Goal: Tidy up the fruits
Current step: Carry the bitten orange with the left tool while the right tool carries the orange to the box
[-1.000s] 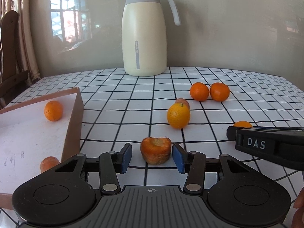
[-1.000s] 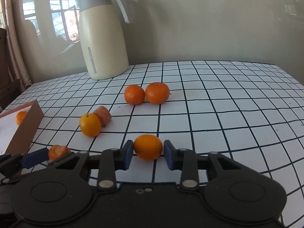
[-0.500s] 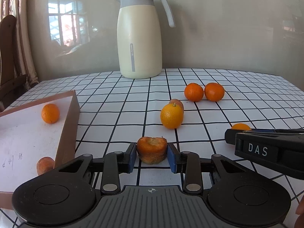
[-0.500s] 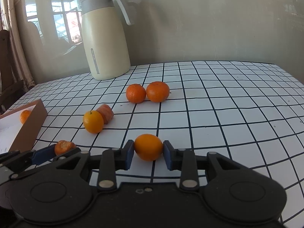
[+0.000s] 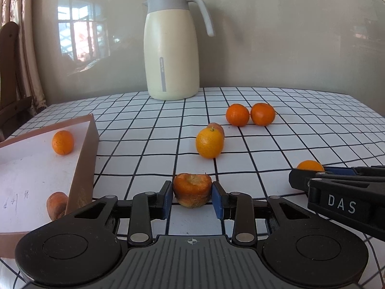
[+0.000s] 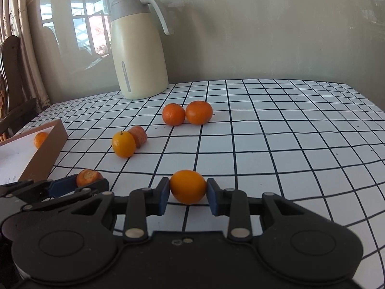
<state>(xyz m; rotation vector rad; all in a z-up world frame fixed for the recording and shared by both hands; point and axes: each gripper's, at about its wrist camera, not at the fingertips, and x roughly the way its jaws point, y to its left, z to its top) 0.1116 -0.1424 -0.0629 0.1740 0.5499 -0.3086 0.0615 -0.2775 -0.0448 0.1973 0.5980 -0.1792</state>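
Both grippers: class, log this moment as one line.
left gripper: shut on carrot piece | right gripper: shut on orange | box: holds two pieces

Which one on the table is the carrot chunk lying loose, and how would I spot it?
Start at the cream jug and come forward past the two tangerines. The loose carrot chunk touches a yellower orange; it is stubby and cylindrical, not round.

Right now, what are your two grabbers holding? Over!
Left gripper shut on carrot chunk. Right gripper shut on orange. Box to the left, one orange and a carrot inside. Nothing in the way.
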